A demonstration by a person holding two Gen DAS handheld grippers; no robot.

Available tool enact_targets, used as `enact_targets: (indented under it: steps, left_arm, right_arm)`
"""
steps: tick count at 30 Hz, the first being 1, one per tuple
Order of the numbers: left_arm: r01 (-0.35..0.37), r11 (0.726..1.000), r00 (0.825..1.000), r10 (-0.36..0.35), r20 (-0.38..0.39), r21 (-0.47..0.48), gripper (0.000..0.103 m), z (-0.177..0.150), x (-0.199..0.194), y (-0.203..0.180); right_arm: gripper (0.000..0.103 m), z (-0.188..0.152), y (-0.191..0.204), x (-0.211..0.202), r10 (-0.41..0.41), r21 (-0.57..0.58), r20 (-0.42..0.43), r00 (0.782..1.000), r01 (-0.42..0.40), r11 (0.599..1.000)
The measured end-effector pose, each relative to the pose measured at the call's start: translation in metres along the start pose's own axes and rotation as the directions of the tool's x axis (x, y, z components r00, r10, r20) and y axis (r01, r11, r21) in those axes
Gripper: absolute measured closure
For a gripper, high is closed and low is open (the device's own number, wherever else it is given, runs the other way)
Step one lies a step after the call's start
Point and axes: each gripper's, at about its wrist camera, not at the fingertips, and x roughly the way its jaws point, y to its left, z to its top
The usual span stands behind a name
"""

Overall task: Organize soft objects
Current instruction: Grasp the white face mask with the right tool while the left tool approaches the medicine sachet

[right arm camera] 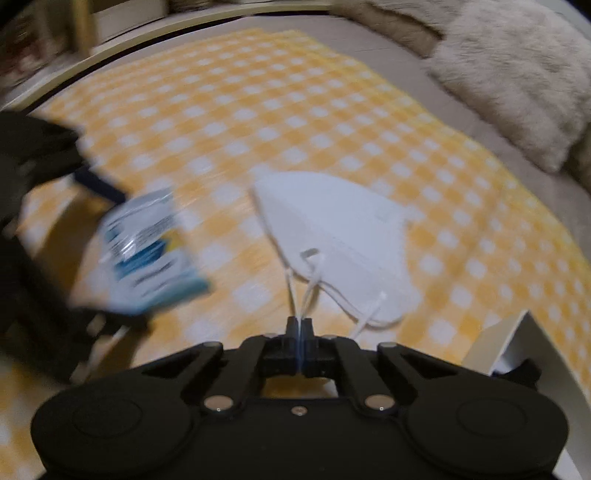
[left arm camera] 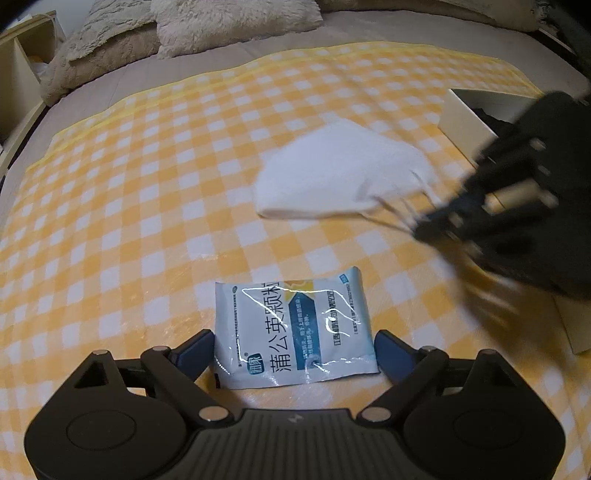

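Note:
A pale blue and white medicine sachet (left arm camera: 295, 325) lies flat on the yellow checked cloth (left arm camera: 147, 184). My left gripper (left arm camera: 295, 350) stands open around it, one blue finger close to each side edge. Further back lies a white face mask (left arm camera: 340, 170). My right gripper (right arm camera: 300, 332) is shut on the mask's ear loop strings (right arm camera: 310, 291), at the mask's (right arm camera: 340, 229) near edge. In the left wrist view the right gripper (left arm camera: 421, 230) comes in blurred from the right. The sachet (right arm camera: 144, 251) shows blurred at the left of the right wrist view.
An open cream box (left arm camera: 461, 118) with something dark inside stands at the cloth's right edge, also seen as a box corner (right arm camera: 506, 343). Fluffy pillows (left arm camera: 221, 26) lie at the head of the bed. A wooden shelf (left arm camera: 22, 62) stands on the left.

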Motion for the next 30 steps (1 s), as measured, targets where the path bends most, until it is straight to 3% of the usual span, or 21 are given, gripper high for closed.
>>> enact_targets:
  steps: [3,6,9,10,11,14,16,18,22,27,30]
  left_arm:
    - [-0.011,1.0,1.0,0.011,-0.003,-0.002,0.011,-0.001,0.0,0.002]
    - [-0.015,1.0,1.0,0.015,-0.006,-0.003,0.011,-0.003,0.0,0.004]
    - [-0.021,1.0,1.0,0.02,-0.013,-0.006,0.011,-0.003,0.0,0.007]
    - [-0.024,1.0,1.0,0.023,-0.014,-0.007,0.011,-0.003,0.0,0.008]
    - [-0.026,1.0,1.0,0.026,-0.015,-0.008,0.011,-0.003,0.0,0.009]
    - [-0.033,0.999,0.999,0.033,-0.019,-0.009,0.011,-0.003,0.0,0.011]
    - [-0.034,0.999,0.999,0.033,-0.02,-0.007,0.011,-0.005,-0.002,0.014]
    - [-0.033,0.999,0.999,0.033,-0.021,-0.005,0.012,-0.008,-0.005,0.017]
    - [-0.047,0.999,0.999,0.047,-0.016,-0.012,0.014,-0.011,-0.01,0.017]
    - [-0.039,0.999,0.999,0.039,-0.008,-0.017,0.014,-0.012,-0.012,0.02]
    - [-0.037,0.999,0.999,0.037,-0.005,-0.017,0.022,-0.014,-0.012,0.021]
  right_arm:
    - [0.102,-0.011,0.01,-0.011,0.096,-0.03,-0.037,0.995,-0.097,0.995]
    - [0.102,-0.021,0.019,-0.023,0.254,-0.048,-0.094,0.963,-0.259,0.965]
    - [0.094,-0.027,0.028,-0.035,0.313,-0.085,-0.124,0.941,-0.325,0.942]
    - [0.075,-0.026,0.028,-0.04,0.31,-0.08,-0.105,0.945,-0.319,0.944]
    - [0.051,-0.024,0.025,-0.045,0.293,-0.071,-0.073,0.953,-0.298,0.952]
    - [0.018,-0.018,0.013,-0.058,0.227,-0.024,0.045,0.973,-0.226,0.974]
    - [0.005,-0.013,0.0,-0.059,0.142,0.056,0.115,0.983,-0.149,0.987]
    - [0.004,-0.009,-0.012,-0.05,0.079,0.141,0.128,0.989,-0.097,0.985]
    - [0.003,-0.005,-0.021,-0.023,0.051,0.261,0.037,0.998,-0.059,0.964]
    - [0.002,0.001,-0.014,0.003,0.019,0.297,-0.027,0.999,-0.01,0.955]
    - [0.002,0.003,-0.006,0.012,-0.001,0.272,-0.062,0.998,0.018,0.962]
